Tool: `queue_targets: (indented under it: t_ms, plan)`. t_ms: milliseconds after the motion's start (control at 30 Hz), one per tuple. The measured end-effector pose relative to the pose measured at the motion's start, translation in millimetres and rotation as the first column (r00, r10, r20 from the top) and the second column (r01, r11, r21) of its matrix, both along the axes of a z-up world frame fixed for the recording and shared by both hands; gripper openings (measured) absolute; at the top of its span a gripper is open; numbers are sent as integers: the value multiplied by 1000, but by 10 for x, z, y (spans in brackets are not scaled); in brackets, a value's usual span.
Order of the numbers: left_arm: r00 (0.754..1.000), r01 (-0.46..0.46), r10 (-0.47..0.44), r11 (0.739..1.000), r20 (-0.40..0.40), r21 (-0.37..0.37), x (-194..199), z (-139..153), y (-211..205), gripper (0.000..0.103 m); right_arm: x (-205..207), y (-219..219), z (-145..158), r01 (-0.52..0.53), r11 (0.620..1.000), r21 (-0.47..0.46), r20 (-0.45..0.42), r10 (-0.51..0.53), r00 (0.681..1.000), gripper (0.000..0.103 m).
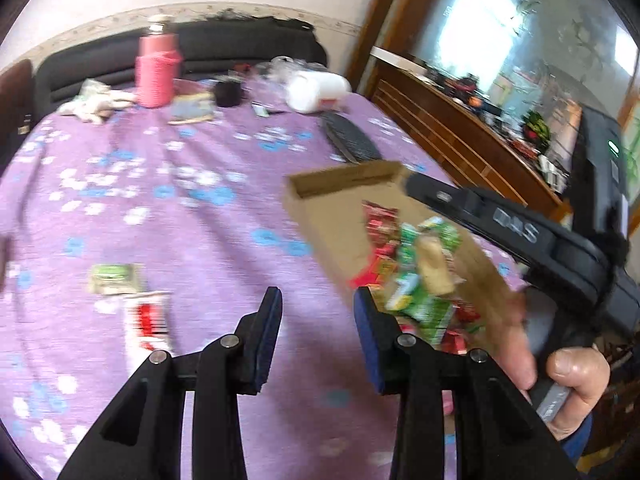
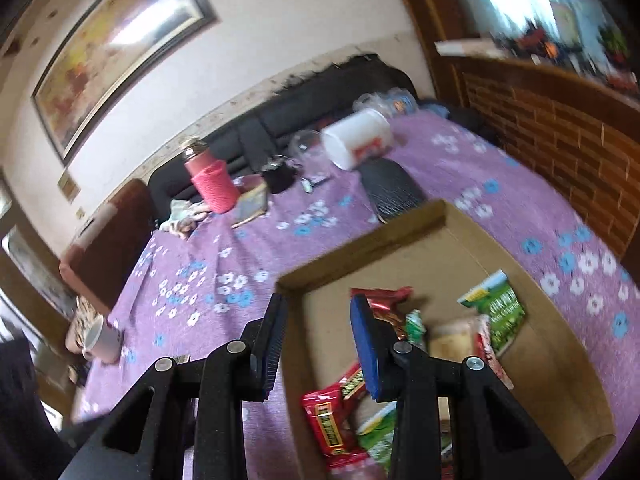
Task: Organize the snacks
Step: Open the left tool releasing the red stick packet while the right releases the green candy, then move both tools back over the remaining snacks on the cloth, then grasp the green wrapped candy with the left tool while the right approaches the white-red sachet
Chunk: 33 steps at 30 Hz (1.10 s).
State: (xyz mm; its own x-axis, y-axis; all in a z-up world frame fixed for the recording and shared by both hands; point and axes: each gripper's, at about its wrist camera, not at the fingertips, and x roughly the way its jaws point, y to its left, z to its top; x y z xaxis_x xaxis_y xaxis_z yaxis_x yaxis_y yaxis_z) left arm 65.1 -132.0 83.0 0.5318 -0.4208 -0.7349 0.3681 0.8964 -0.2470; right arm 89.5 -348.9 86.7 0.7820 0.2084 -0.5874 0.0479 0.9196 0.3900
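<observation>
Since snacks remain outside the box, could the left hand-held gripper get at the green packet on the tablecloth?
Probably yes: the left hand-held gripper is open and empty, and nothing lies between it and the green packet.

We see left gripper (image 1: 316,320): black angular arms, silver round rivets, blue pads on fingertips (image 1: 267,336). Right gripper (image 2: 316,332) matches; its black body carries silver lettering, green light. Bare hand (image 1: 560,380), no sleeve visible.

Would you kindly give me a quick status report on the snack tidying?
Left tongs open, empty; right tongs open, empty. Brown cardboard box holds red and green snack packets. Two packets on purple cloth.
</observation>
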Motion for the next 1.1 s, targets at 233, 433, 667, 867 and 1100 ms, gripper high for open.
queue_targets:
  t_ms: [233,433,667,867,1100]
  plan:
    - [982,-187,188,981,-10,42,245,65,815,42,-86,550,-3,-172,982,-81,29,174,984,36]
    - [948,-285,293,955,-127,80,640,-260,1120,45,-95,822,-104,-251,962,-111,7,253,967,36]
    - [927,-302,322,945,-191,129,922,-596,1068,50,-38,824,-167,-258,961,-102,-14,258,966,36]
    - [937,-297,323,937,-130,184,960,-671,919,43,-17,851,-194,-269,958,-100,-23,268,963,36]
    - [938,-305,330,931,-108,199,863,-651,1009,25,-18,916,-229,-295,950,-103,-32,293,955,36]
